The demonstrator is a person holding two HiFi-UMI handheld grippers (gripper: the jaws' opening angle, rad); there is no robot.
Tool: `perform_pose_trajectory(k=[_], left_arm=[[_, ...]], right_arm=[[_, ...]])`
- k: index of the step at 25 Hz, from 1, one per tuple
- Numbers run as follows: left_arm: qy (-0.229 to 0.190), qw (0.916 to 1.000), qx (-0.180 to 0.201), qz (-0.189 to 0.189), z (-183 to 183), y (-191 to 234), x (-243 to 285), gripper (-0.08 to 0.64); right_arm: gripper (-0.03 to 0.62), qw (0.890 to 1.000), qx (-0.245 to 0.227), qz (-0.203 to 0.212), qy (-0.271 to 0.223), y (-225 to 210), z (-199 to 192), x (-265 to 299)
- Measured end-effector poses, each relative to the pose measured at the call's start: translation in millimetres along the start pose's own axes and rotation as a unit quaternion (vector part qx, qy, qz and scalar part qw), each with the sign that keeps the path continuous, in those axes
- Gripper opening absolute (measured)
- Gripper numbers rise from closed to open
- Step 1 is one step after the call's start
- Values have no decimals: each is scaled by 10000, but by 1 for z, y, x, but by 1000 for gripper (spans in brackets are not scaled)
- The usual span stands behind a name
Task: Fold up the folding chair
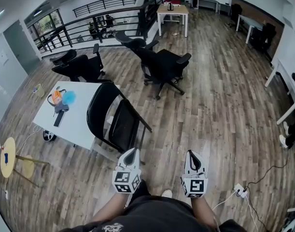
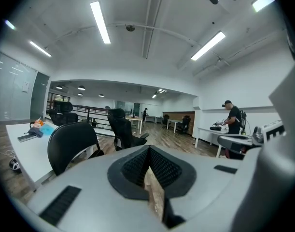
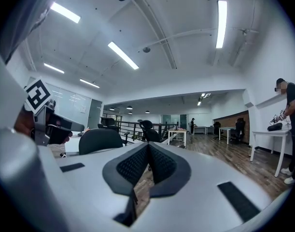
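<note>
On the wood-plank office floor (image 1: 219, 105), the folding chair (image 1: 113, 119) is seen unfolded beside a white table (image 1: 79, 122), seat turned toward the person, backrest upright; left gripper (image 1: 132, 152) and right gripper (image 1: 191, 154) are held clenched, empty, short of it.

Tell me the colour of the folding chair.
Black; the folding chair shows best in the head view.

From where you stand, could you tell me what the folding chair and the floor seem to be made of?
Folding chair: thin black tube frame, likely painted metal; seat and back look like black padded vinyl, slightly glossy. Floor: brown plank pattern, wood or laminate; can't tell which.
</note>
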State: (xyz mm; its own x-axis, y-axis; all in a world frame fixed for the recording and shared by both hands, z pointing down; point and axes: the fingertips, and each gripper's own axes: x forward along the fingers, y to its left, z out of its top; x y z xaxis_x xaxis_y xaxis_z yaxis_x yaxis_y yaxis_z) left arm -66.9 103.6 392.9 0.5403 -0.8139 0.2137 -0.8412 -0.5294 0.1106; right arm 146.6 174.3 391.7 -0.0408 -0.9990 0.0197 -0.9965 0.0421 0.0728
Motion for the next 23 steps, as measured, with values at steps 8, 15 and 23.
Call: perform_pose_trajectory(k=[8,15,23], left_arm=[[58,10000,16,-5,-6,-10,-6,5],[152,9999,44,37,-13,-12,-11,5],[191,9998,88,-11,-14,-18,-10,6]], right_arm=[[14,9999,74,106,-89,-1,2,-5],[14,9998,2,148,-108,4,-3,-8],[14,9998,14,177,-103,4,-5,-6]])
